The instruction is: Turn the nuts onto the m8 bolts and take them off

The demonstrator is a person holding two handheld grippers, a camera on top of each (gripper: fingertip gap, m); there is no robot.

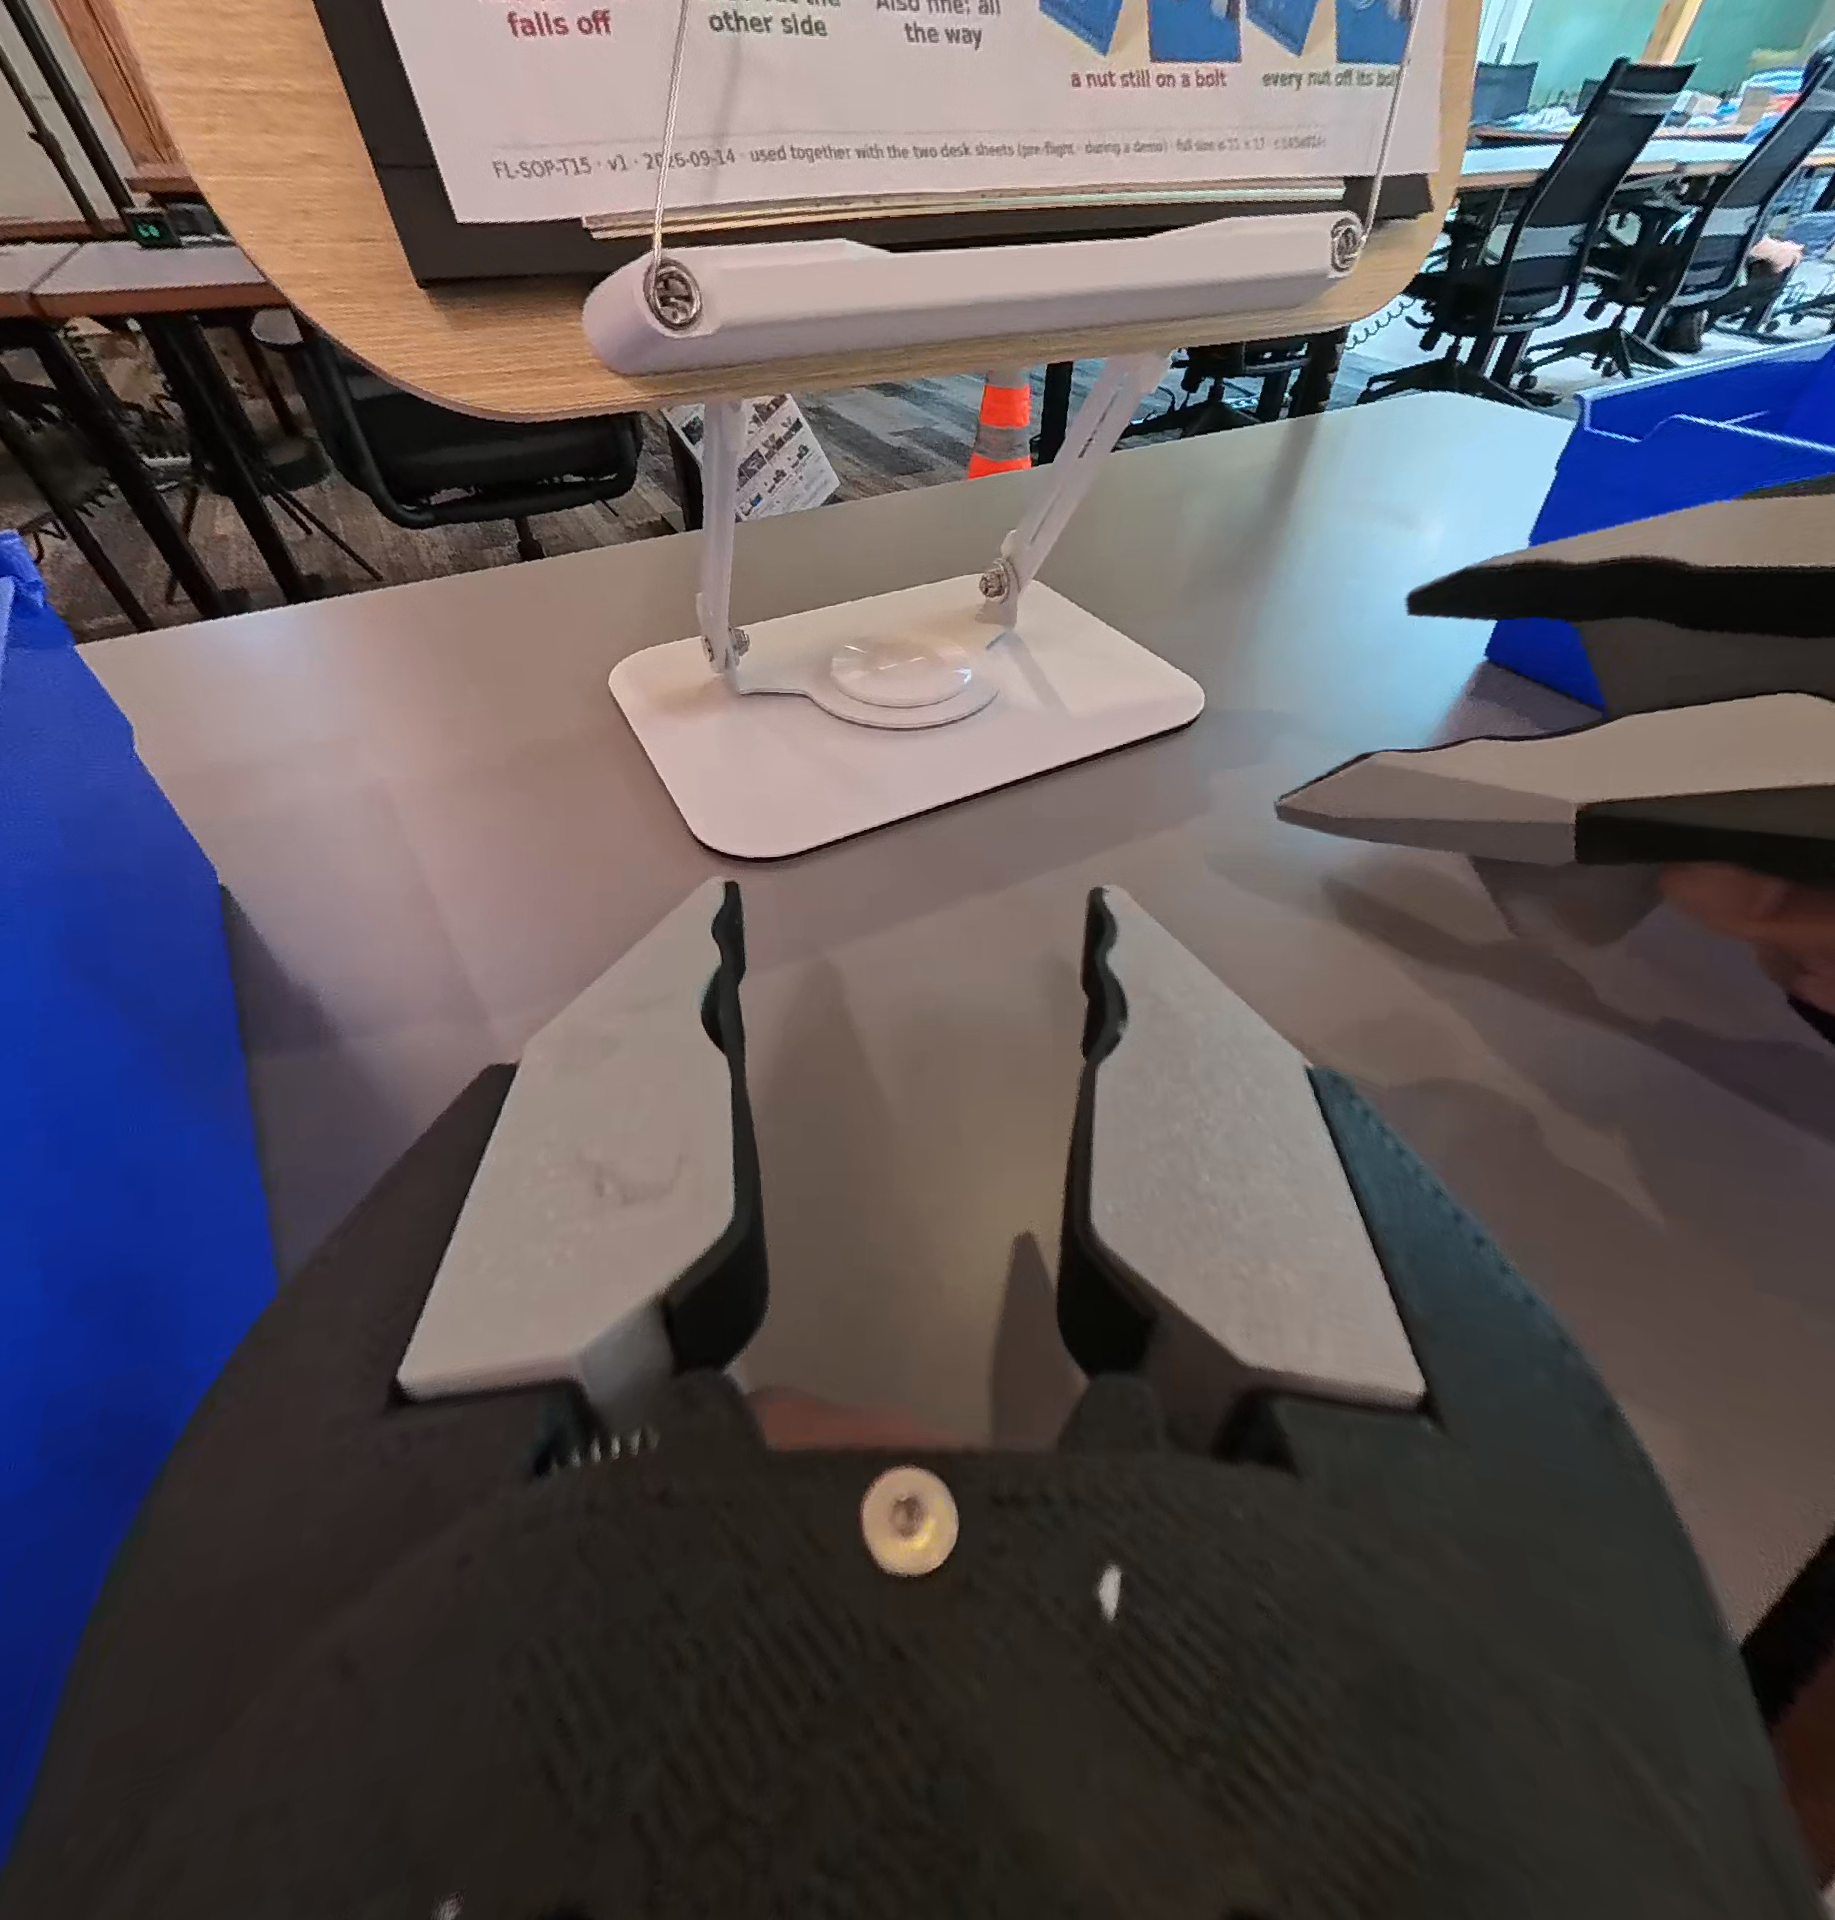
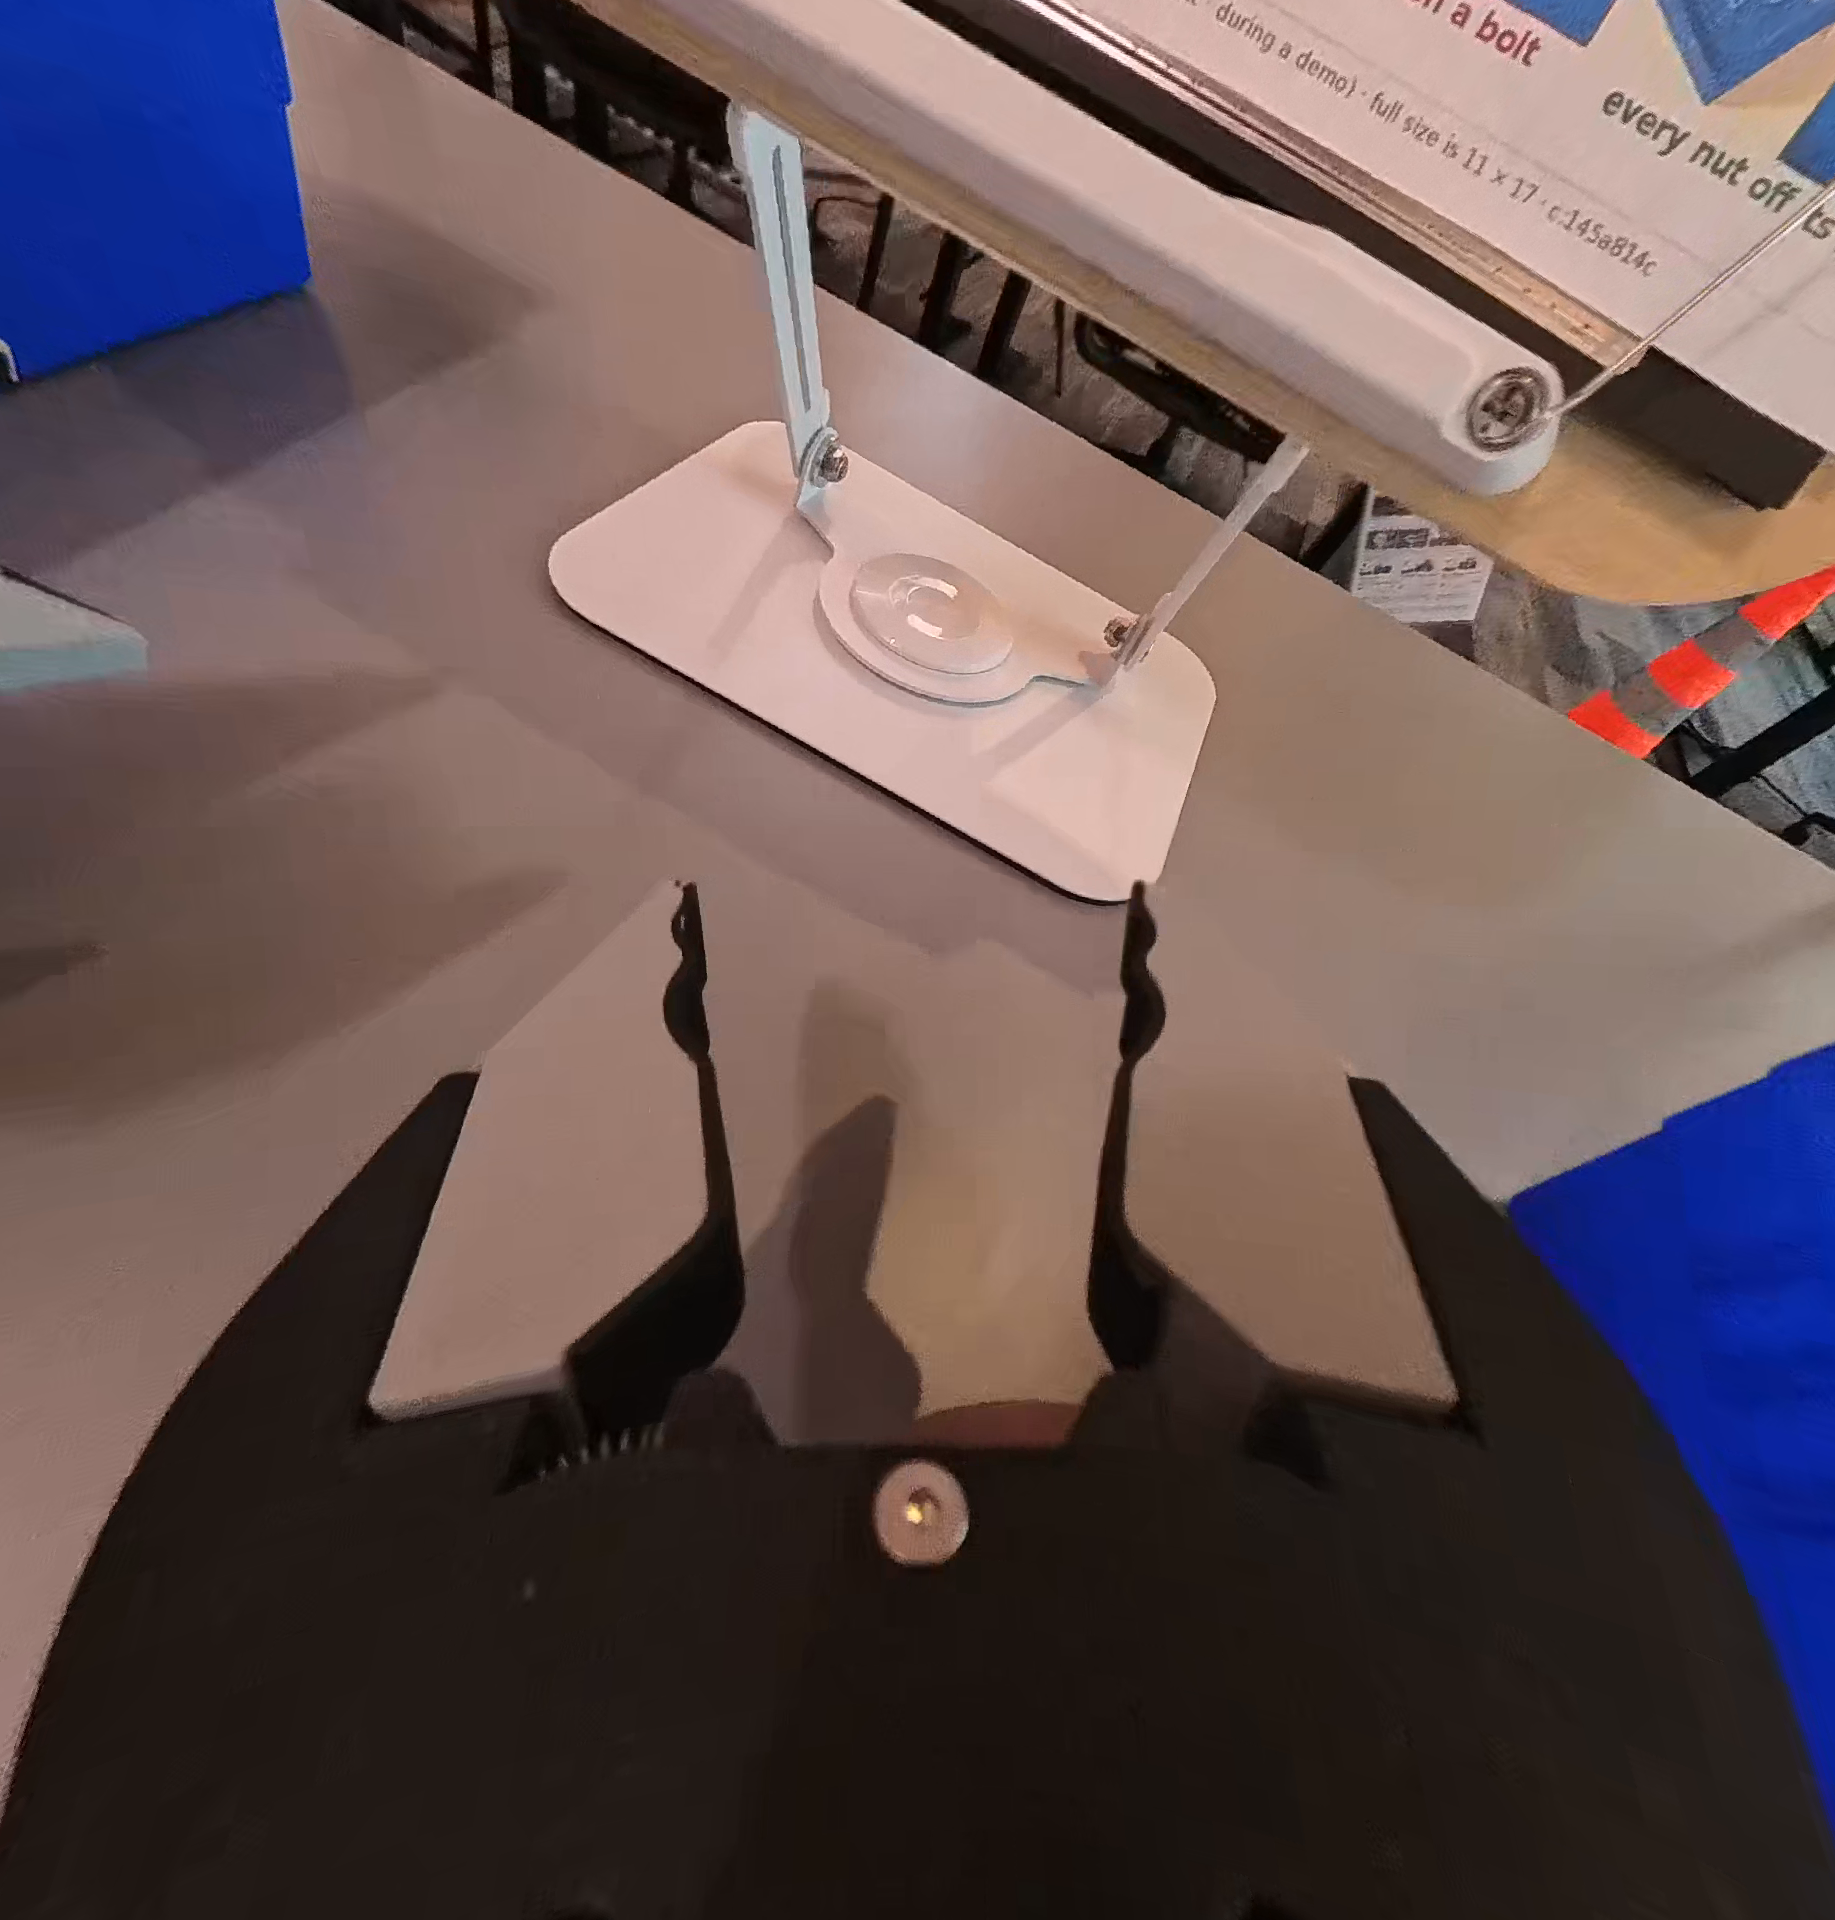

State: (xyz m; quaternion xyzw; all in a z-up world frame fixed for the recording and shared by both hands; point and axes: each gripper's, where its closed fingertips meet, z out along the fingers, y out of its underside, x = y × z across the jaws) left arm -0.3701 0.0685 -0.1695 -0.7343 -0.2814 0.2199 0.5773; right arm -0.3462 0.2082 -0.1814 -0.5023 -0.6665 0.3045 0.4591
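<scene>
No nuts or bolts show in either view. My left gripper (image 1: 913, 904) is open and empty, held low over the grey table (image 1: 425, 790), pointing at the white base of a stand (image 1: 892, 769). My right gripper (image 2: 913, 904) is open and empty too, over the same table (image 2: 1412, 894), pointing at the stand base (image 2: 747, 582). The right gripper also shows in the left wrist view (image 1: 1349, 707) at the right edge, jaws apart, with a hand behind it. A pale finger (image 2: 51, 634) of the left gripper shows at the left edge of the right wrist view.
A blue bin (image 1: 71, 1039) stands at the table's left and another (image 1: 1713, 457) at its right; they also show in the right wrist view (image 2: 134, 166) (image 2: 1723, 1299). The stand holds a wooden board (image 1: 300, 208) with a printed sheet above the table. An orange cone (image 1: 1001, 426) and office chairs lie beyond.
</scene>
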